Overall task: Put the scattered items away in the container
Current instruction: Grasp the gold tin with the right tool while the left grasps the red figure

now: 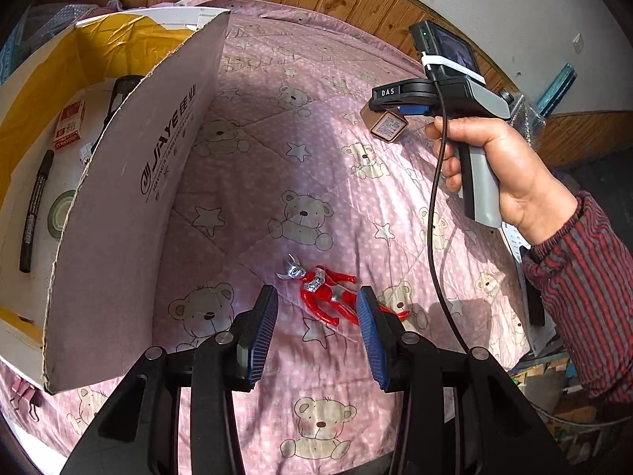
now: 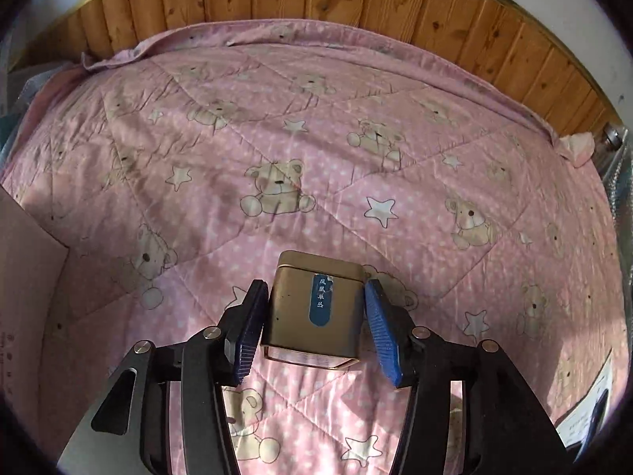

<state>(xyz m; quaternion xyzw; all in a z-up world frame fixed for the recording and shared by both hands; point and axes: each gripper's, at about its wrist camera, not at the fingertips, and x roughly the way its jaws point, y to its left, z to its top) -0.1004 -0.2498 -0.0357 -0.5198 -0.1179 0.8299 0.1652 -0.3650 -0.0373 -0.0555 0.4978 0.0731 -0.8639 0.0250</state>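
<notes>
Tongs on the left (image 1: 316, 336) hang open above the bed quilt (image 1: 277, 158), straddling a red toy figure (image 1: 328, 293) lying flat there. Right tongs (image 2: 312, 322) bracket a gold tin (image 2: 312, 308) with both pads at its sides; firm contact cannot be confirmed. Hand (image 1: 490, 166) grips the right tool's handle, marked "DAS". Tin's blue label carries Chinese characters. Cardboard box (image 1: 130, 206) reads "JIAYE". Only the left view shows the box interior: black marker (image 1: 35, 213), red-and-white packet (image 1: 71, 124), tape roll (image 1: 61, 213).
</notes>
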